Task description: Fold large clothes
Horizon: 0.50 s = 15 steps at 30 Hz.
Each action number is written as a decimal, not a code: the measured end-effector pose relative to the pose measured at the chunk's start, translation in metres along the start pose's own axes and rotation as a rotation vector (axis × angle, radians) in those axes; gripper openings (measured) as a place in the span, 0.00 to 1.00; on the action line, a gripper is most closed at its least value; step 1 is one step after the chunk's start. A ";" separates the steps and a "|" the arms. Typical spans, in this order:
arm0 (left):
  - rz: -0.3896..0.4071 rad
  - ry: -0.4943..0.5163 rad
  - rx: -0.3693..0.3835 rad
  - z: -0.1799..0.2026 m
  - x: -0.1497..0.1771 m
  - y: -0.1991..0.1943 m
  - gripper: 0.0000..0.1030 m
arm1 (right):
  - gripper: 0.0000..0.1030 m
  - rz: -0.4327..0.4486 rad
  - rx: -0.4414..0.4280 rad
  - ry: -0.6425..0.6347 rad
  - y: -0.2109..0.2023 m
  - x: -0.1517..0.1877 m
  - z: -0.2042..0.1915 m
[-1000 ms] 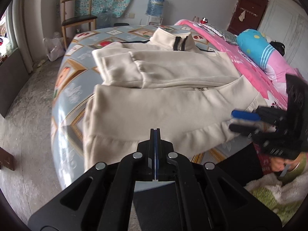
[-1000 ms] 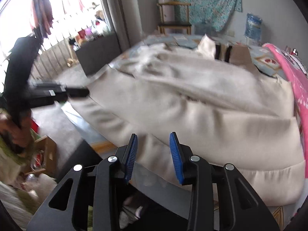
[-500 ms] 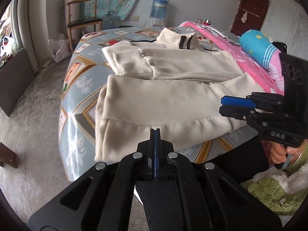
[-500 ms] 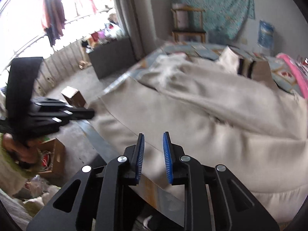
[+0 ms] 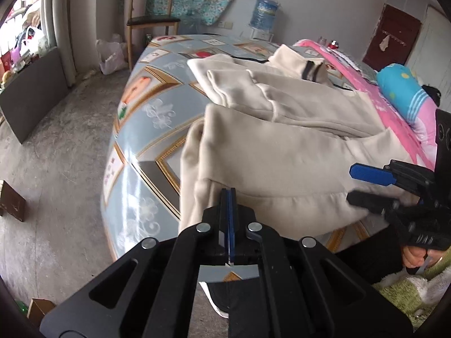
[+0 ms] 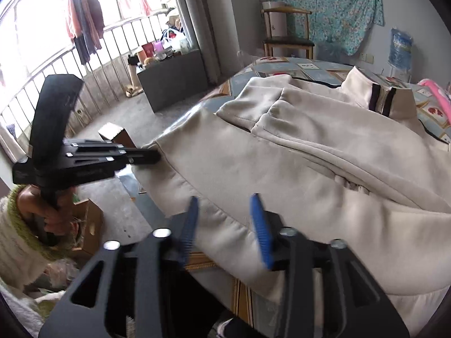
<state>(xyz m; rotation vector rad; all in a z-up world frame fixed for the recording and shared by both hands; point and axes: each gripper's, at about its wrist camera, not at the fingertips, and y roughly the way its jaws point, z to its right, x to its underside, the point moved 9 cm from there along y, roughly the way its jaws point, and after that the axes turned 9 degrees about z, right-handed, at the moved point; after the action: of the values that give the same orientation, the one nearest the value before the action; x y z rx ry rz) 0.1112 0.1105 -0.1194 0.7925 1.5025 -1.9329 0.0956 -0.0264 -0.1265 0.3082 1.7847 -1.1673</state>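
Observation:
A large cream zip jacket (image 5: 282, 152) lies spread on the patterned tabletop (image 5: 146, 112), sleeves folded across its front, collar at the far end. It also shows in the right wrist view (image 6: 310, 163). My left gripper (image 5: 229, 194) is shut with its tips at the jacket's near-left hem corner; whether cloth is pinched is unclear. It also shows in the right wrist view (image 6: 152, 156). My right gripper (image 6: 225, 211) is open just above the near hem. It also shows in the left wrist view (image 5: 358, 186), open at the hem's right end.
A wooden chair (image 5: 149, 19) and a water bottle (image 5: 265, 11) stand beyond the table. A pink bed with a blue pillow (image 5: 403, 90) lies to the right. A dark cabinet (image 6: 172, 76) and balcony railing are on the left. Cardboard boxes (image 6: 87, 219) sit on the floor.
My left gripper has moved forward to the jacket's near-left hem corner, which now bunches. My right gripper narrowed, then opened wide, and has come in over the near hem.

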 end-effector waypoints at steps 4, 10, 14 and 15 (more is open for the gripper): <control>-0.023 -0.050 -0.010 -0.005 -0.002 0.008 0.01 | 0.51 -0.026 0.038 -0.028 0.004 0.002 -0.002; 0.013 -0.027 0.002 0.009 -0.019 -0.002 0.11 | 0.67 0.101 0.084 0.075 -0.046 -0.019 0.026; 0.029 -0.009 0.013 0.025 -0.028 0.000 0.20 | 0.72 0.105 0.216 0.119 -0.061 -0.016 0.066; 0.029 -0.006 0.010 0.027 -0.029 0.002 0.23 | 0.72 0.098 0.250 0.135 -0.063 -0.011 0.077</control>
<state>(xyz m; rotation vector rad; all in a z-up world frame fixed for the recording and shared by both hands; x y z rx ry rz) 0.1292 0.0856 -0.0941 0.8080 1.4710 -1.9220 0.1052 -0.1188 -0.0882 0.6272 1.7181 -1.3267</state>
